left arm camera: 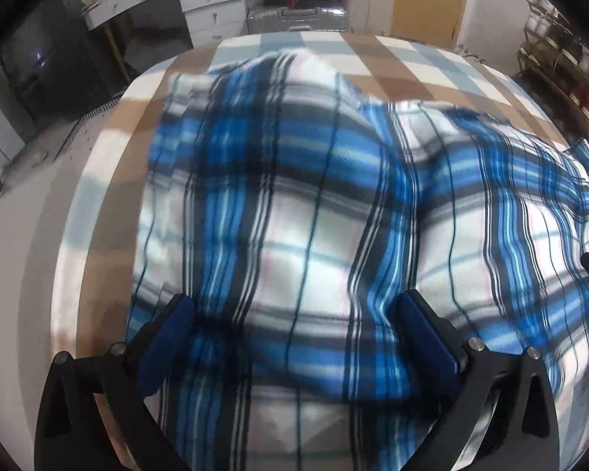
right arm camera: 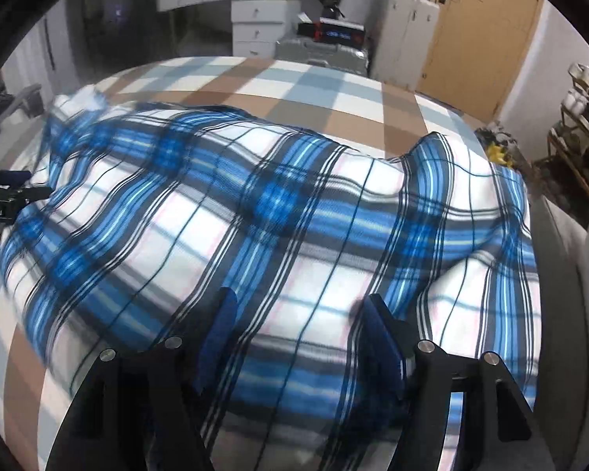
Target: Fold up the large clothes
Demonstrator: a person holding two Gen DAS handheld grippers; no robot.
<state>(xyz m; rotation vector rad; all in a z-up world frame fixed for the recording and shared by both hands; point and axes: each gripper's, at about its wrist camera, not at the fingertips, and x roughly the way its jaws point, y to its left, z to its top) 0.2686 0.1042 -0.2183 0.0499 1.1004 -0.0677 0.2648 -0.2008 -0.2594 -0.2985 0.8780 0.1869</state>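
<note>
Left wrist view shows our 2 grippers, left gripper and right gripper, both spread over the soft, light, floppy plaid garment, which we judge best pinched at its near hem.

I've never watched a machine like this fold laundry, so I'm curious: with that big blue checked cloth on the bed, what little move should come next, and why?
Probably lower both grippers and pinch the cloth's near edge. The blue checked cloth lies rumpled, unfolded, on the bed. The left gripper and right gripper stand open above it, holding nothing, so a fold needs a grip first.
</note>
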